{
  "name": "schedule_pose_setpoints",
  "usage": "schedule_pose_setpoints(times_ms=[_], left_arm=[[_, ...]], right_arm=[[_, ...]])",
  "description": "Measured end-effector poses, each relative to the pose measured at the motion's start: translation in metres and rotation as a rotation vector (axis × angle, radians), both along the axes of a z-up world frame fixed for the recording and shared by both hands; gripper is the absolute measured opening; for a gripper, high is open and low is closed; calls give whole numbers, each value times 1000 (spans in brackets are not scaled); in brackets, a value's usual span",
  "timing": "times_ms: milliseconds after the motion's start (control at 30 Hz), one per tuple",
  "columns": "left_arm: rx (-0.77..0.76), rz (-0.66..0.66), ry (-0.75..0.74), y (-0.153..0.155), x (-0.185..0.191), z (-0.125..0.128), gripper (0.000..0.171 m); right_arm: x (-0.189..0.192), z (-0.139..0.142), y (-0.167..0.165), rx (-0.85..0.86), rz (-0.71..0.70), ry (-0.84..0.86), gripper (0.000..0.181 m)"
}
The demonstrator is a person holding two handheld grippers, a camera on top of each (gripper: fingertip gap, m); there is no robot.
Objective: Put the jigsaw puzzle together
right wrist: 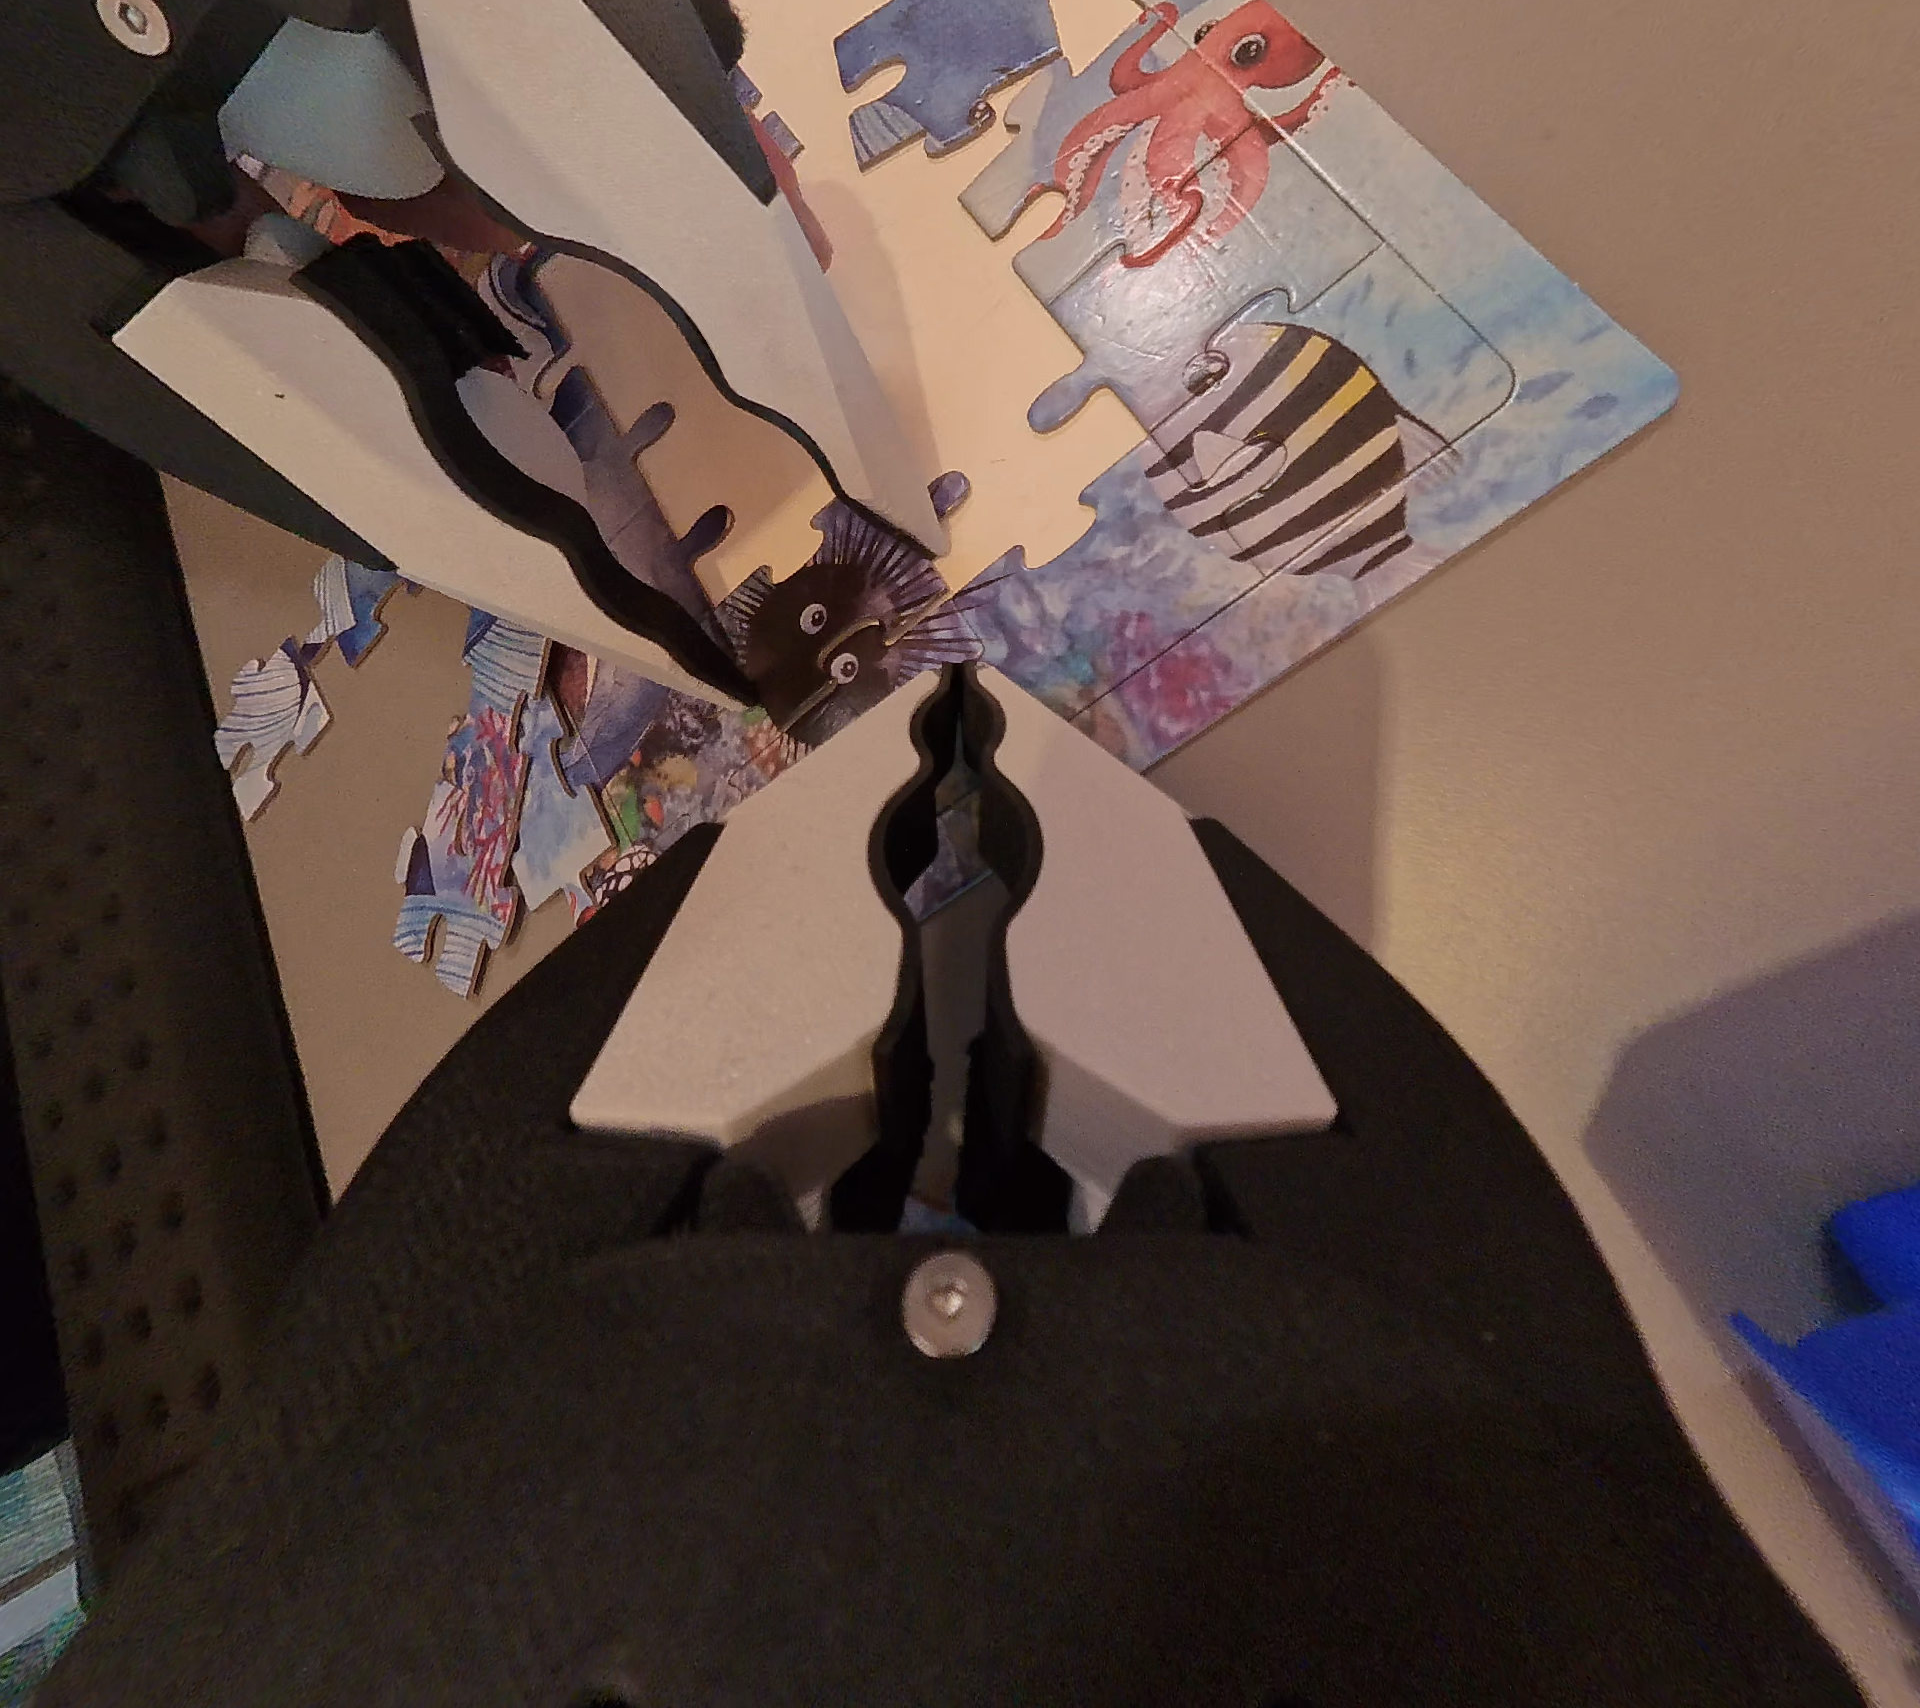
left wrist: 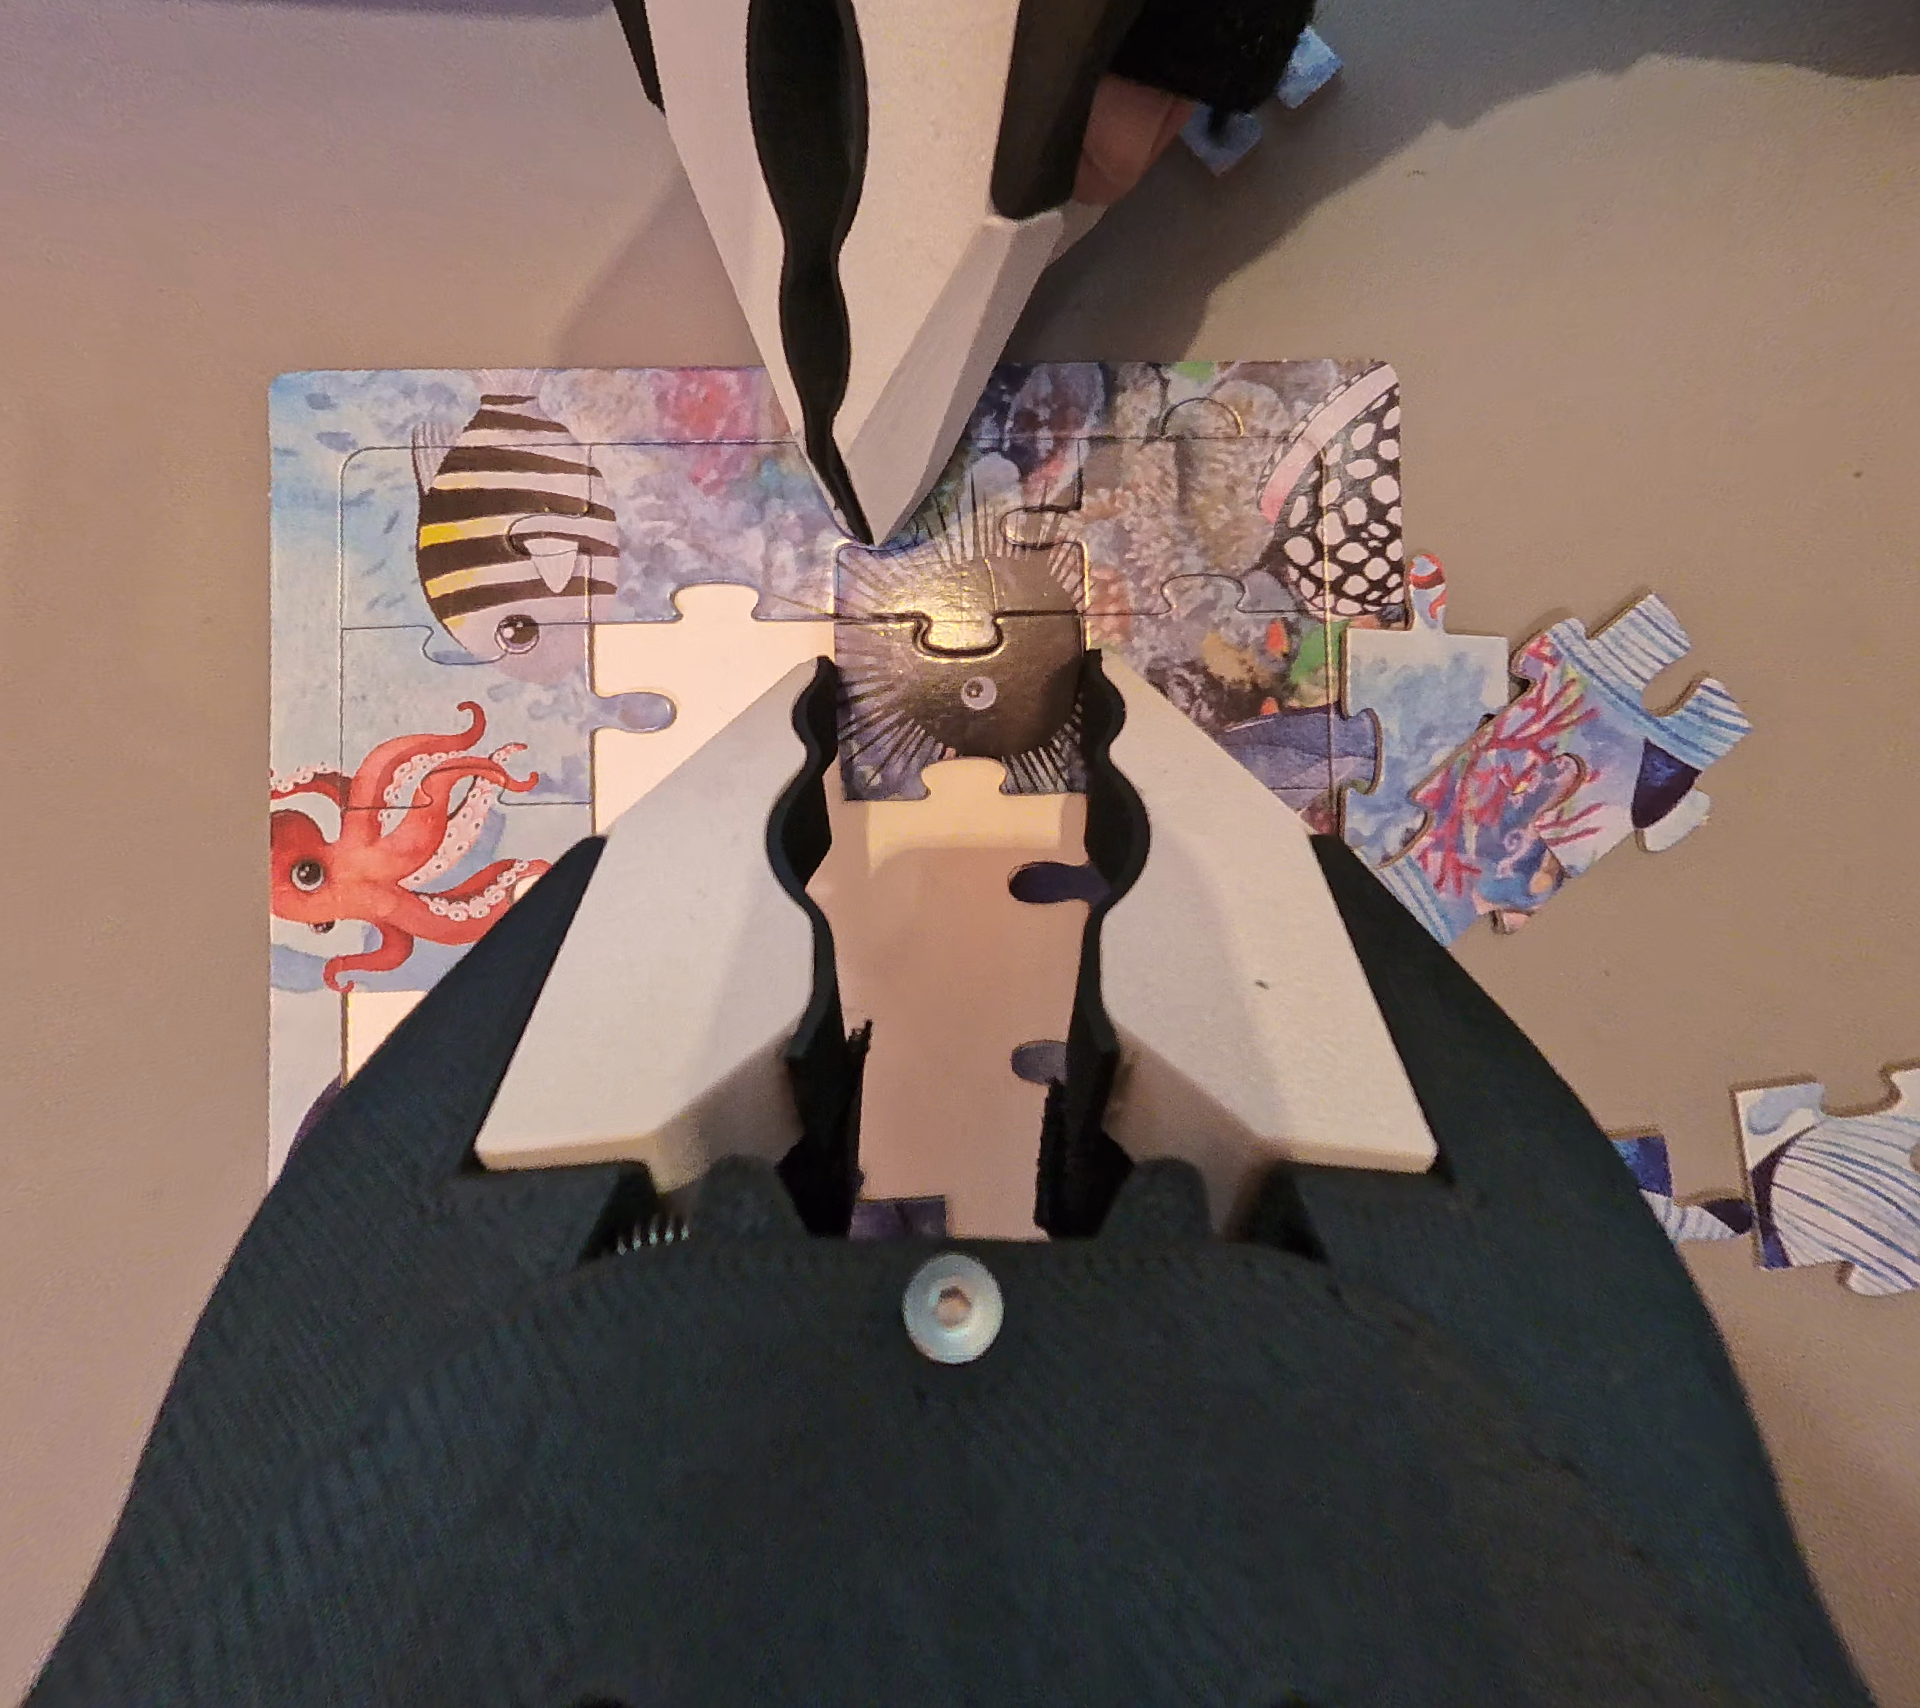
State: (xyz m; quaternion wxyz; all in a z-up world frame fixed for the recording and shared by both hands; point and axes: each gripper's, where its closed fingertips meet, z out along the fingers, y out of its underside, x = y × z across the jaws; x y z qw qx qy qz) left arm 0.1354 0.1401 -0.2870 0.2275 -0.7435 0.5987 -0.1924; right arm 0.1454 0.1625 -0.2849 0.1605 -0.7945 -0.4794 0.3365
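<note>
**Currently: urchin piece bracketed in the puzzle tray**

Nearest the camera in the left wrist view, the left gripper stands part open, its two fingers set either side of the urchin piece. Whether the pads actually press the piece's edges cannot be told. The piece lies in the tray, its top edge mated with the piece above it. Bare cream tray floor shows directly below and to the left of the urchin piece.

Beyond the urchin piece, the right gripper comes down from the far side with its fingers closed together, holding nothing; its tip sits at the piece's upper left corner. The right wrist view confirms this: the right gripper is closed, its tip at the piece's corner.

Left of the urchin piece, the striped fish and the red octopus are assembled. Right of it, off the tray, loose pieces lie overlapping on the table. One blue loose piece rests on the tray floor beside the octopus.
</note>
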Motion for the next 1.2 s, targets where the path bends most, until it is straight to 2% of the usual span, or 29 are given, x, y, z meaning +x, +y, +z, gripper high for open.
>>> schedule_pose_setpoints(times_ms=[233,400,533,633,700,767,800,900,967,1067,1200], left_arm=[[24,-4,0,2,1,2,49],[17,4,-65,1,1,16,48],[58,-3,-65,3,-1,18,34],[65,-23,-6,0,-1,1,16],[57,-19,-27,-2,4,0,9],[102,-17,14,3,1,0,1],[117,-19,22,4,0,2,8],[103,-19,-50,2,6,17,7],[138,-7,-24,7,-3,22,10],[160,20,14,10,-32,31,18],[158,89,78,14,-89,40,35]], right_arm=[[0,0,0,3,1,-2,0],[-1,3,-1,4,6,9,0],[-1,4,-1,3,7,10,0],[-2,2,-1,2,9,5,0],[-1,0,-1,1,10,-3,0],[-1,1,-1,0,10,1,0],[-1,2,-1,2,9,3,0],[-3,7,-2,6,12,23,0],[-4,10,-2,11,16,34,0],[-5,12,-2,18,17,44,0],[-6,16,-2,26,20,62,0]])
